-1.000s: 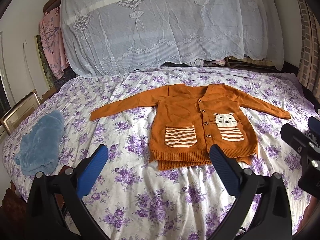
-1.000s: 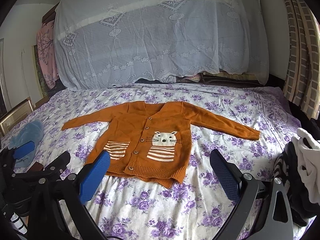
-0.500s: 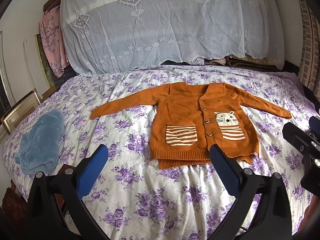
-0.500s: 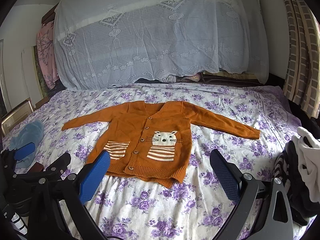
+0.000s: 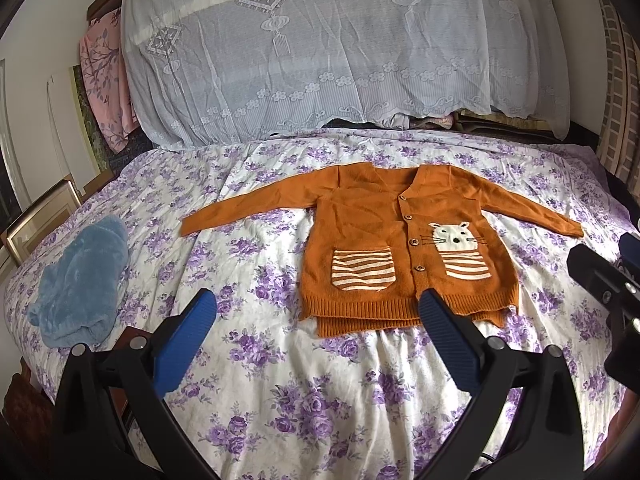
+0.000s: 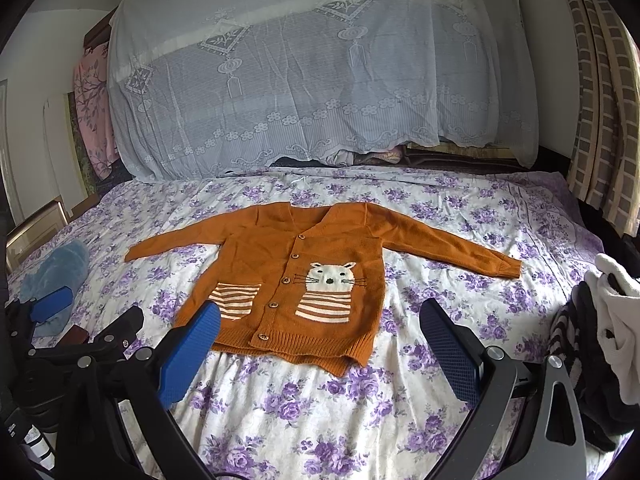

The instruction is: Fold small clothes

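Note:
A small orange knit cardigan (image 5: 384,236) with striped pockets and a white cat face lies flat on the flowered bedsheet, front up, both sleeves spread out; it also shows in the right wrist view (image 6: 320,272). My left gripper (image 5: 318,320) is open and empty, held above the sheet just in front of the cardigan's hem. My right gripper (image 6: 320,332) is open and empty, also in front of the hem. The right gripper's body shows at the right edge of the left wrist view (image 5: 604,280).
A folded blue fleece garment (image 5: 80,276) lies at the bed's left side. A pile of black and white clothes (image 6: 600,344) sits at the right edge. A lace-covered stack (image 5: 328,48) rises behind the bed. A wooden frame (image 5: 36,220) stands at left.
Both grippers have drifted slightly forward and up, so the cardigan sits a bit lower in view. Nothing was grasped or moved.

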A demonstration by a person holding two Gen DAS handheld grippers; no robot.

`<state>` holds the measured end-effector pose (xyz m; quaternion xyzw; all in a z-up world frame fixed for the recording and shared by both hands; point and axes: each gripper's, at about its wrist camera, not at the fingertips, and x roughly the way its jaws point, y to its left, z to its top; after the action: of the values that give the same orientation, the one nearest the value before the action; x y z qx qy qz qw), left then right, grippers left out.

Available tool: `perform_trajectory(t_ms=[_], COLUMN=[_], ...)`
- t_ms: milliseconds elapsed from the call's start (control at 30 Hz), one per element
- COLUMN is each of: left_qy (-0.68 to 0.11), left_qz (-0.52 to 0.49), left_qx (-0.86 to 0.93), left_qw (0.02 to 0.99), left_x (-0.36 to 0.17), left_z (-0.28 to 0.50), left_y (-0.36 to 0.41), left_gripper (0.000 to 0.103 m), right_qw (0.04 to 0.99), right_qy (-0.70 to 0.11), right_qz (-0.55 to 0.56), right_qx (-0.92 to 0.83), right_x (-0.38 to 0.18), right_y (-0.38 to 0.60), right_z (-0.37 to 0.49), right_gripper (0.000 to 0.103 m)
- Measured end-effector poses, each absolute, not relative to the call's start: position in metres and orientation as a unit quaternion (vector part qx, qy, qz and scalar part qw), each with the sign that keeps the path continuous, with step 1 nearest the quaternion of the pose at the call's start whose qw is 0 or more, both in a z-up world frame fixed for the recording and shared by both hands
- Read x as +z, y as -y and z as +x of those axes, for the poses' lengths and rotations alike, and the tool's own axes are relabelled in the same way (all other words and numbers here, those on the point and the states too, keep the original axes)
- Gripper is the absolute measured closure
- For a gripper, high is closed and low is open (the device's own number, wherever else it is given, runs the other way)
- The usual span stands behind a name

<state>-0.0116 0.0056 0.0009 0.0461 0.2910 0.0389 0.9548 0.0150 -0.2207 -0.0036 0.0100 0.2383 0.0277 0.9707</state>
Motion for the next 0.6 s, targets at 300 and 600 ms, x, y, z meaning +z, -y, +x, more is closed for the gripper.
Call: perform_trajectory(t_ms=[300, 600], left_qy=[-0.293, -0.304], left_qz=[0.044, 0.039], left_qx=[0.039, 0.038], left_qw=[0.954, 0.951], left_x=[-0.002, -0.014], left_z=[-0.013, -0.011], left_y=[-0.007, -0.010], left_gripper=[0.004, 0.004], right_qw=[0.971, 0.969], right_qy=[-0.239, -0.243], right_qz=[0.011, 0.012], right_qx=[0.029, 0.028], right_x=[-0.004, -0.007], right_y=[0.219, 0.217], right_z=[0.015, 0.016], right_gripper=[0.003, 0.003])
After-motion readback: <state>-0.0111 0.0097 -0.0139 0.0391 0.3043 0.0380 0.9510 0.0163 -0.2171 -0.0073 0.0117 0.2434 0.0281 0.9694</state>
